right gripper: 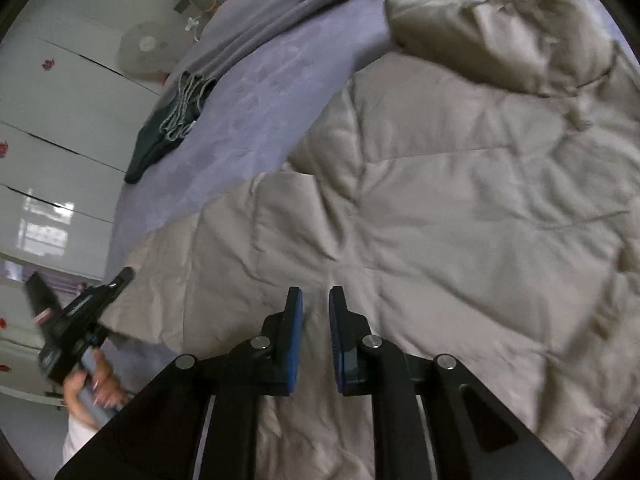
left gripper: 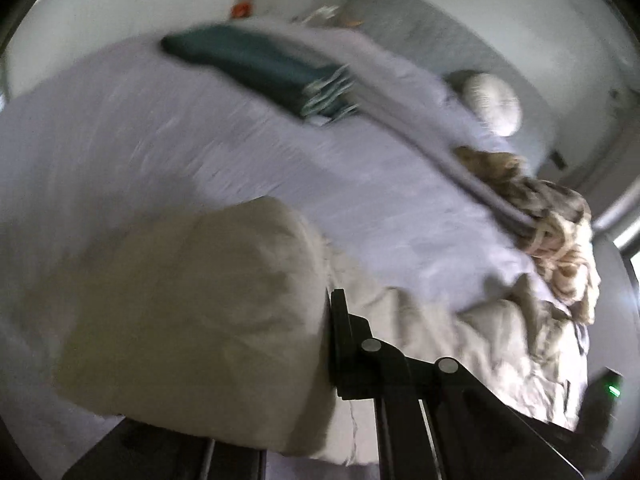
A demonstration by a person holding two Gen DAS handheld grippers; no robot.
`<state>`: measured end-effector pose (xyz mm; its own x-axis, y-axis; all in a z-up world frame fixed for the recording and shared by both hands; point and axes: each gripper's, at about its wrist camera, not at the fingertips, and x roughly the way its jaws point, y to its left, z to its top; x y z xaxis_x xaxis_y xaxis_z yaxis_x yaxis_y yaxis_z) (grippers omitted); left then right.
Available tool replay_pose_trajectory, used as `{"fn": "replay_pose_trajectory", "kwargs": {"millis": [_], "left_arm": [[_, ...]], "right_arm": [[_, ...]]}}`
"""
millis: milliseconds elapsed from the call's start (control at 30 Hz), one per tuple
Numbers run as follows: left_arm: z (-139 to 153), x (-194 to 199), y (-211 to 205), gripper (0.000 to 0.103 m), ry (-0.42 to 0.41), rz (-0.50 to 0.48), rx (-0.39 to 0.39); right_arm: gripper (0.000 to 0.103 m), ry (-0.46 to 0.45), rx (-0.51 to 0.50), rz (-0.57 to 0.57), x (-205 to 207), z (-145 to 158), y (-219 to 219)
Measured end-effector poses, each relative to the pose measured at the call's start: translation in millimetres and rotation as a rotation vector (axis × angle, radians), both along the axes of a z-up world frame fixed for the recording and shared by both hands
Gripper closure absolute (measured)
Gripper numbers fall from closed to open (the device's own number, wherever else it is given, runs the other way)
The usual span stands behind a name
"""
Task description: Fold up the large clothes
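Beige quilted fabric is bunching thickly against the left gripper (left gripper: 320, 344); only one black finger (left gripper: 340, 340) is showing in the left wrist view, the puffy fold hiding the other, so the jaws are evidently clamping on the garment, a large padded coat (right gripper: 440, 208), though the closing itself cannot be seen. From the right wrist view, the left gripper (right gripper: 116, 280) is sitting at the coat's near left edge, gripped by the person's hand (right gripper: 96, 384).

Over the middle of the coat, the right gripper (right gripper: 316, 320) is hanging with its blue-padded fingers (right gripper: 294, 340) a narrow gap apart, holding nothing, tips just above or brushing the fabric; contact cannot be told.

The coat is lying spread across the lilac bedsheet (right gripper: 248, 92), one sleeve or hood crumpled at its far corner. I judge an early fold to be in hand: the left side is being lifted to carry over the body. Next, the right gripper likely needs to pin or pinch the matching edge so the bulky padding is not sliding. A dark green folded cloth (right gripper: 160, 140) is resting well apart.
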<state>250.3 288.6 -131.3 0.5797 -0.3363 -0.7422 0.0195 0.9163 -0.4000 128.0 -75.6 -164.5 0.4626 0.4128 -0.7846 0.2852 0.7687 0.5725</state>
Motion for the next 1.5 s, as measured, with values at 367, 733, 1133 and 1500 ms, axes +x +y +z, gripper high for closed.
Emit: {"fn": "replay_pose_trajectory", "kwargs": {"millis": [367,733,1133,1500], "left_arm": [[83,-30,-130,0.092,-0.156,-0.318,-0.075],[49,-84,-350,0.092,-0.103,-0.648,0.085],[-50,-127,-412,0.033,-0.036,-0.717,0.402],[6,-130,-318,0.003,-0.072,-0.598,0.315]], "right_arm": [[0.092,0.083,0.160,0.088,15,-68,32],[0.092,0.037,-0.009,0.009,-85,-16,-95],[0.092,0.058,-0.108,-0.184,-177,-6,-208],[0.072,0.032,-0.192,-0.131,-139,11,-182]]}}
